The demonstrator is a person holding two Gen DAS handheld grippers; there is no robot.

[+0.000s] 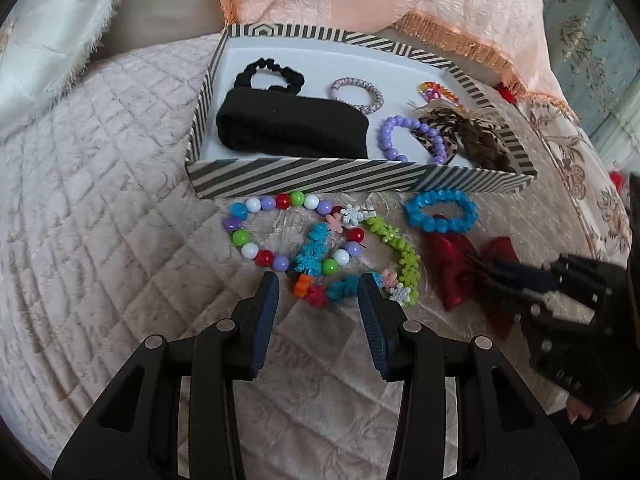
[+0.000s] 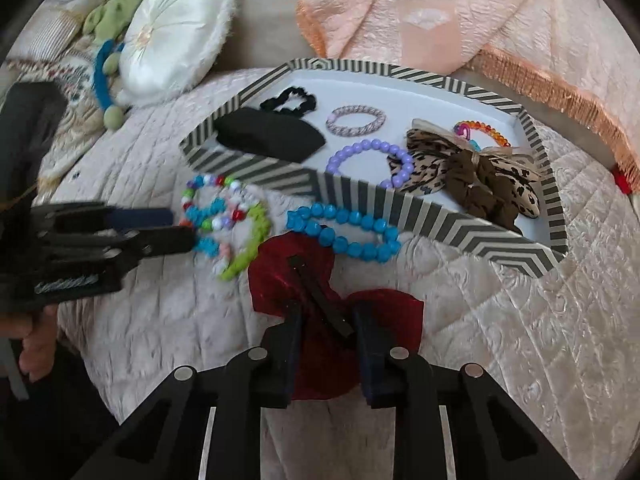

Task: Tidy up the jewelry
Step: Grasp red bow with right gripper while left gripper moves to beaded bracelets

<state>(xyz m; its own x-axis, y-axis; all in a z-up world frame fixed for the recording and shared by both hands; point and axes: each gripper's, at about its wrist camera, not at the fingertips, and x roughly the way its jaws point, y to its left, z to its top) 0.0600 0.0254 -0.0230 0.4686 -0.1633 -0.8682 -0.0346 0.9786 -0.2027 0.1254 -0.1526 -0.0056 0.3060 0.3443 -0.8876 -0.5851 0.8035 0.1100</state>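
Left tongs: apart, pointing down over the flower chain; nothing pressed between the pads; tips just above the chain's near loop.
Right tongs: straddling the red bow, its black clip between the pads; whether the pads press the bow cannot be told through the blur.
Flower chain: blue, green, orange and white pieces, on the quilt just near of the box, tangled with the bead ring.
Bead ring: mixed colours, left of the chain, touching the box's near wall.
Blue bracelet: right of the chain, lying partly on the far edge of the red bow, close to the box wall.
Red bow: on the quilt, right of the chain, near of the blue bracelet.
Box: striped walls, white floor, far of all the loose pieces.
In box: black headband left, black scrunchie behind it, pale band middle, purple bracelet right of the headband, leopard bow and orange bracelet at the right end.
In the way: box's near wall between loose pieces and box floor; bead ring overlapping the chain.
Around: peach cloth far, white cushion far left.
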